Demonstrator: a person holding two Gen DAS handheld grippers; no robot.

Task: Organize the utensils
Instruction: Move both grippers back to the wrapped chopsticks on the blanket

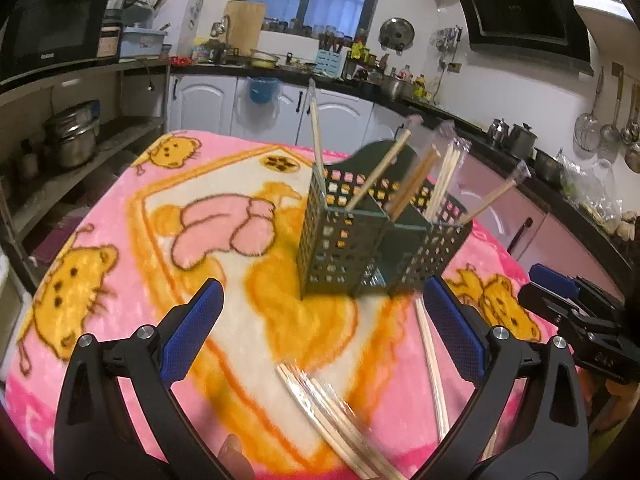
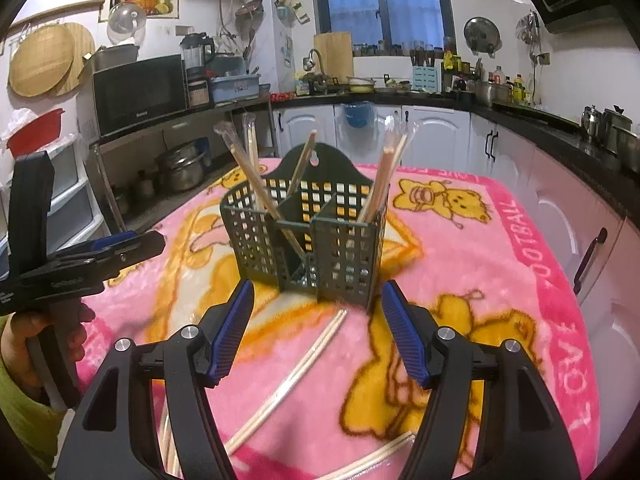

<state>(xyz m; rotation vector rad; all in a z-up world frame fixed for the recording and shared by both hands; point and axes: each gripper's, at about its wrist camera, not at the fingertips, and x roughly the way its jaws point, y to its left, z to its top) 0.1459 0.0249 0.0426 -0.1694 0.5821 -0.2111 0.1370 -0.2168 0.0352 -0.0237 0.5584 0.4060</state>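
Right wrist: loose chopsticks (image 2: 304,364) lie flat, pointing toward caddy (image 2: 320,236)

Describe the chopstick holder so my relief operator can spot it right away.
Start at the pink cartoon-bear blanket covering the table. Near its middle stands the dark green plastic utensil caddy, beyond both open grippers, with wrapped chopsticks leaning out of its compartments. It is the only upright thing on the blanket: grid-perforated walls and a taller arched back with a hanging hole, while loose chopsticks lie flat before it.

Left gripper (image 1: 322,306) jaws spread wide, nothing between them, right gripper (image 2: 318,312) likewise apart and empty, both tilted downward, side by side.
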